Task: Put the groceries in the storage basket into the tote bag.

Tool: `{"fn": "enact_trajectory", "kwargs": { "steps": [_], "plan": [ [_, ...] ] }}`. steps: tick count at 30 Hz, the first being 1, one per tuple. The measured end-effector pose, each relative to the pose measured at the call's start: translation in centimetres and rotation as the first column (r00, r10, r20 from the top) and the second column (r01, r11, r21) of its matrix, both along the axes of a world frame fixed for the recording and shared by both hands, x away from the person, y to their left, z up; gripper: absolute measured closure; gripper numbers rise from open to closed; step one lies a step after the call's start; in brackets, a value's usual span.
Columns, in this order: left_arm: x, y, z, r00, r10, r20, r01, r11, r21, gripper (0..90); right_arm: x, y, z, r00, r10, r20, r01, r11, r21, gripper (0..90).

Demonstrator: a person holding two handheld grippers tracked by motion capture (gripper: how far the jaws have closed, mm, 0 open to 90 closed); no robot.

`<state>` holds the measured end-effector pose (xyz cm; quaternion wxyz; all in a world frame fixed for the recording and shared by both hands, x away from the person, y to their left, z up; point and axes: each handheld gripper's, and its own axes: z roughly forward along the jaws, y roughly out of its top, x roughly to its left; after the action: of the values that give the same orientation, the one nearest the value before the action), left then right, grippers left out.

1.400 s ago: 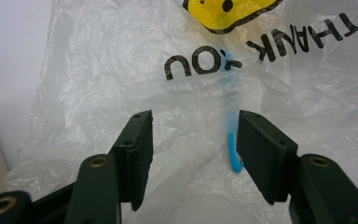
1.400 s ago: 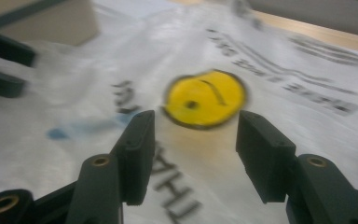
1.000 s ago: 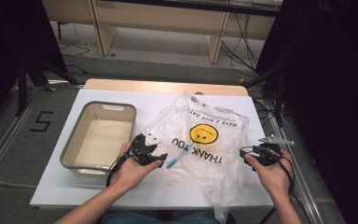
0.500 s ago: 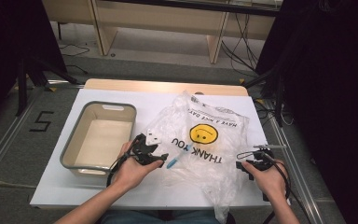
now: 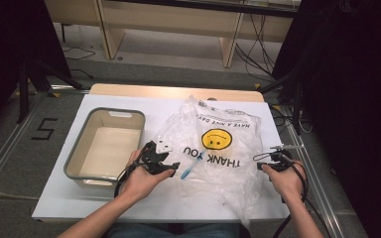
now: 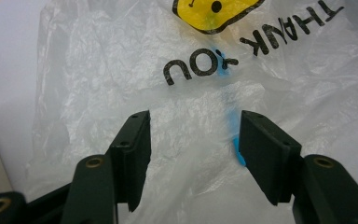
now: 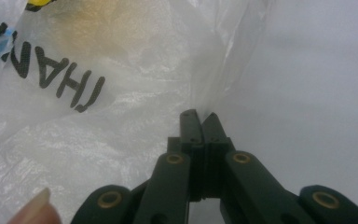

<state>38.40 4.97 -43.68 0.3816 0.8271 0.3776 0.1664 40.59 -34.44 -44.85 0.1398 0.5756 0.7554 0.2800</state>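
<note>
Lying crumpled across the middle of the white desk [image 5: 104, 203]: a clear bag [image 5: 218, 148] printed with a yellow smiley and "THANK YOU", a blue thing [image 5: 187, 170] showing through the film. Straddling the film with jaws well apart, pressing on nothing: left hand-held gripper [image 6: 193, 140]. Having just been closing, now pinching the bag's right edge, jaws together: right hand-held gripper [image 7: 200, 116]. Sitting just left of the bag: a grey tub [image 5: 79, 158].

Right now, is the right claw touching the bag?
Touching: in the right gripper view, the right claw has just closed, its tips pinching the bag edge.
</note>
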Motion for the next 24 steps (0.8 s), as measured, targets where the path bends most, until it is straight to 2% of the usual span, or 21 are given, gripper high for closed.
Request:
{"fn": "enact_trajectory", "kwargs": {
  "steps": [3,10,15,20,24],
  "plan": [
    [0.0,-0.1,0.0,1.0,-0.002,-0.003,0.002,0.9999,0.011,42.3,1.2,0.1,0.2,0.9992,-0.008,0.039,0.01,0.999,-0.043,90.0],
    [0.2,-0.2,-0.6,0.9997,0.002,-0.025,-0.001,0.999,0.044,39.0,3.7,-0.4,0.0,0.9952,-0.059,0.077,0.065,0.9953,-0.072,90.0],
    [0.3,-0.3,-0.9,0.9992,-0.005,-0.041,0.008,0.9978,0.065,37.5,4.7,-1.2,-0.4,0.9901,-0.076,0.118,0.086,0.9929,-0.083,90.0],
    [0.2,-0.3,-1.0,0.9989,-0.007,-0.047,0.01,0.9977,0.067,36.9,5.1,-1.4,-0.7,0.9878,-0.061,0.144,0.075,0.9921,-0.1,89.8],
    [0.1,0.1,-1.2,0.9982,-0.005,-0.06,0.009,0.998,0.063,36.5,4.9,-1.4,-0.5,0.9829,-0.041,0.179,0.06,0.9925,-0.106,73.4]
  ]
}}
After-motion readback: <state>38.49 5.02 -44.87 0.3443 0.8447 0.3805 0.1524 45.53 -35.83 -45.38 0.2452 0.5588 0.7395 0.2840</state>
